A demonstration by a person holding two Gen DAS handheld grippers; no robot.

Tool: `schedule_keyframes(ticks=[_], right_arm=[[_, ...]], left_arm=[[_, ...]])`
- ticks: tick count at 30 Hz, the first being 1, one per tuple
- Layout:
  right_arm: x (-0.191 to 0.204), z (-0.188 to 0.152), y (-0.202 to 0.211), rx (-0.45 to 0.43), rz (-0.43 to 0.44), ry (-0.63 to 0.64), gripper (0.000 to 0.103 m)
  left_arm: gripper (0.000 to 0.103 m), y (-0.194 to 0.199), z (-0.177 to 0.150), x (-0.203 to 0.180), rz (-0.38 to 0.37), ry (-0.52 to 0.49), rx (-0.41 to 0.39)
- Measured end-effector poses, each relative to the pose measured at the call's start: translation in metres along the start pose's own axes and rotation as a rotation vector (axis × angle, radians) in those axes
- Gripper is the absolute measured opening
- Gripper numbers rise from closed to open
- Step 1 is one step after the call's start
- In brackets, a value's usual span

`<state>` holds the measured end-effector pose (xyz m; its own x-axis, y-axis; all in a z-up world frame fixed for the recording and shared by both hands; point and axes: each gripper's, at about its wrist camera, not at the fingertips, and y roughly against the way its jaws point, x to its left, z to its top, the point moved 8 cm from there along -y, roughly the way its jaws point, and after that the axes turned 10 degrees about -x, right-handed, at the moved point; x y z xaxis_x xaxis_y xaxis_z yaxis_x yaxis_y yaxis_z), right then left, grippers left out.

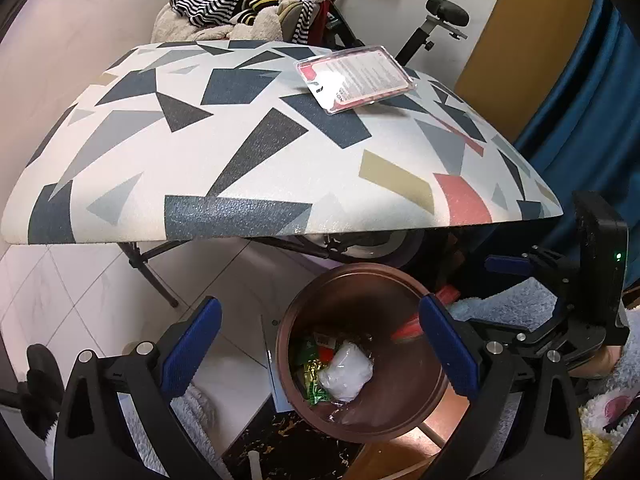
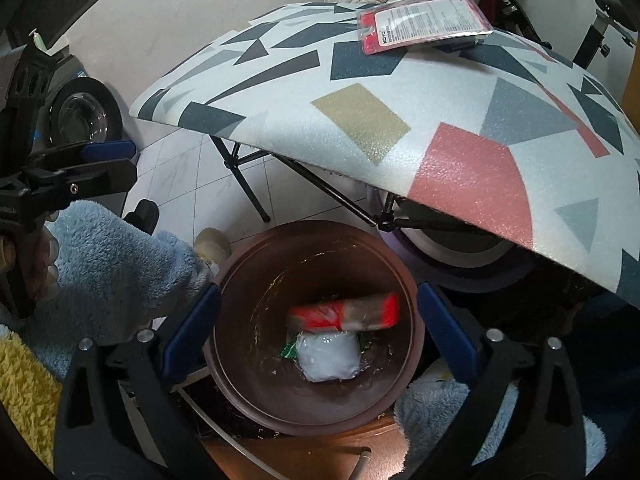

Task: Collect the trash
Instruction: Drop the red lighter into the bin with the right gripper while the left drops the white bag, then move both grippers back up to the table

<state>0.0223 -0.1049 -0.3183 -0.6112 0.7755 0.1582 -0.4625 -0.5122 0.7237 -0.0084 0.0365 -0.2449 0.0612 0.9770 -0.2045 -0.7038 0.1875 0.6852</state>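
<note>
A round brown bin point(image 1: 360, 269) stands on the floor under the table's near edge. Inside lie a white plastic bag point(image 1: 347, 372) and green and yellow wrappers point(image 1: 314, 380). My left gripper point(image 1: 319, 300) hangs open over the bin with nothing between its fingers. In the right wrist view the bin point(image 2: 256, 280) also holds a red and brown packet point(image 2: 344, 315), which rests on the white bag point(image 2: 328, 356). My right gripper point(image 2: 319, 288) is open above it and empty. A clear blister pack with a red card point(image 1: 356, 76) point(image 2: 424, 24) lies on the table's far side.
The table top point(image 1: 240, 140) has a geometric pattern and overhangs the bin on thin black folding legs point(image 1: 156, 276). Behind it are a pile of clothes point(image 1: 240, 4) and an exercise bike point(image 1: 444, 12). A blue fleece sleeve point(image 2: 112, 264) is left of the bin, a blue curtain point(image 1: 580, 100) at the right.
</note>
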Motion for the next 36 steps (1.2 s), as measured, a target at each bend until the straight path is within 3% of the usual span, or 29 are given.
schedule_keyframes(ticks=[23,29,36], right_arm=[[-0.018,0.007,0.007,-0.025,-0.022,-0.081,0.097],[-0.031,0.019,0.010,-0.032,-0.028,-0.118,0.097],[-0.058,0.056,0.017,-0.080,-0.075,-0.102,0.097]], left_arm=[[0.097,-0.005,-0.008,0.010,0.020,0.033,0.022],[0.097,-0.008,0.010,0.013,0.003,0.056,0.008],[0.097,-0.017,0.048,0.019,-0.022,0.099,-0.031]])
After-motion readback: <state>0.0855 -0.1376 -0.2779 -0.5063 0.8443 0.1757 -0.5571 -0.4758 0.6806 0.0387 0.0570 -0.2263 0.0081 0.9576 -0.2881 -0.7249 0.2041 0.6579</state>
